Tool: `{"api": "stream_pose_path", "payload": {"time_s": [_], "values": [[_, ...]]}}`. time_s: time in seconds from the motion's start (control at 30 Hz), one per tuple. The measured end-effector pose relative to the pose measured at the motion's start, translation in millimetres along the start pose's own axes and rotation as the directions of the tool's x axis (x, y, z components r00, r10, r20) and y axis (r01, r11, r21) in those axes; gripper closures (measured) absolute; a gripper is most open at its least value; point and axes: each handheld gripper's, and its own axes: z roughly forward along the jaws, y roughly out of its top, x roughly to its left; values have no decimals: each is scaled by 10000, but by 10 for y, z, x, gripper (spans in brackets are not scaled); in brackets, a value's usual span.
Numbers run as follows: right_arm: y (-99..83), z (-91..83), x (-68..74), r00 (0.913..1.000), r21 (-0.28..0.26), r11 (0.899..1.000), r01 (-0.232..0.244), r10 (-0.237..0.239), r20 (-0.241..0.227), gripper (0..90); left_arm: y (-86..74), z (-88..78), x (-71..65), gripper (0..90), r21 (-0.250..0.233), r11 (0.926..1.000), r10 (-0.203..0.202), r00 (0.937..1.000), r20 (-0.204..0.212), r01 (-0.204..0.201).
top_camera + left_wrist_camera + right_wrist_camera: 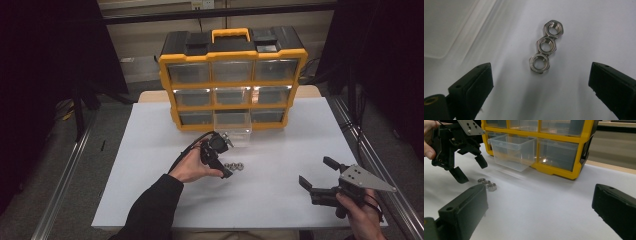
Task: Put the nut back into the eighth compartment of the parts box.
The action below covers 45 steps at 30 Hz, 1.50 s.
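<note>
Three steel hex nuts (233, 166) (546, 45) (487, 183) lie touching in a short row on the white table (145, 150). My left gripper (228, 159) (541, 71) (473, 172) hangs just over them, tilted down, jaws wide open with the nuts between and ahead of the tips, nothing held. A clear plastic drawer (232, 131) (512, 151) (446, 27) sticks out of the bottom middle slot of a yellow and black drawer cabinet (232, 106) (554, 168). My right gripper (316, 171) (539, 190) is open and empty at the front right, pointing toward the nuts.
The cabinet stands at the table's back centre with several clear drawers, the others pushed in. A metal rail (375, 160) runs along the table's right edge, another along the left. Dark floor and black stands surround the table.
</note>
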Motion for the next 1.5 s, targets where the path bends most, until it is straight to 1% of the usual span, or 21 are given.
{"api": "stream_pose_path", "payload": {"time_s": [0.1,0.17,0.3,0.33,0.37,0.63,0.67,0.7,0.8,0.93,1.0,1.03,1.13,1.2,1.23,1.27,1.3,1.33,1.37,1.4,1.5], "values": [[0,1,0,10000,-2,10000,-10,10,7,1,20,7,-3,115,-12,10000,-74,10000,-2,74],[1,0,-3,10000,15,10000,22,-22,-36,0,34,14,-1,144,164,9998,104,9999,23,-104],[0,1,0,10000,-20,10000,15,-15,-4,0,56,47,-10,259,265,9996,-26,10000,71,24],[0,0,0,10000,-1,10000,-1,1,14,0,66,38,4,284,519,9985,165,9997,157,-173],[0,1,-1,10000,-18,10000,22,-22,1,0,63,59,-7,314,310,9995,-18,9999,100,15],[0,0,2,10000,-6,10000,16,-16,-30,0,71,106,43,484,609,9981,28,9995,330,-48],[-1,1,1,10000,-9,10000,45,-45,-30,0,69,121,37,496,652,9978,-173,9992,370,149],[-1,1,1,10000,-7,10000,45,-45,-26,0,72,123,46,516,774,9970,-68,9992,391,37],[-1,1,0,10000,-14,10000,33,-33,-29,0,78,140,35,547,722,9972,-209,9988,447,177],[0,0,-1,10000,27,10000,55,-54,-26,0,100,144,38,570,866,9962,-26,9993,379,-7],[0,0,4,10000,59,10000,39,-39,-34,0,109,152,27,572,868,9962,-83,9994,330,54],[1,0,4,10000,61,10000,44,-44,-34,0,117,146,44,578,1020,9945,218,9993,315,-249],[1,0,3,10000,68,10000,37,-36,-47,0,141,162,24,587,1086,9935,338,9993,161,-354],[0,1,3,10000,71,10000,24,-24,-45,0,149,161,13,590,1261,9919,157,9997,167,-177],[0,2,3,10000,71,10000,27,-27,-42,0,156,159,22,608,1302,9910,301,9995,112,-313],[1,1,4,10000,74,10000,28,-27,-45,0,150,178,-1,626,1029,9947,-92,9999,50,87],[0,2,4,10000,64,10000,50,-49,-45,0,139,207,-52,637,643,9935,-942,9956,-8,941],[0,1,4,10000,65,10000,48,-48,-46,0,144,193,-23,640,842,9953,-472,9989,8,469],[0,2,3,10000,62,10000,50,-49,-43,0,155,164,11,644,1288,9914,212,9998,57,-217],[-1,1,3,10000,69,10000,32,-32,-47,0,166,156,21,649,1431,9882,536,9985,69,-540],[-1,5,3,10000,57,10000,10,-9,-85,0,180,168,-1,682,1422,9883,542,9985,104,-551]]}}
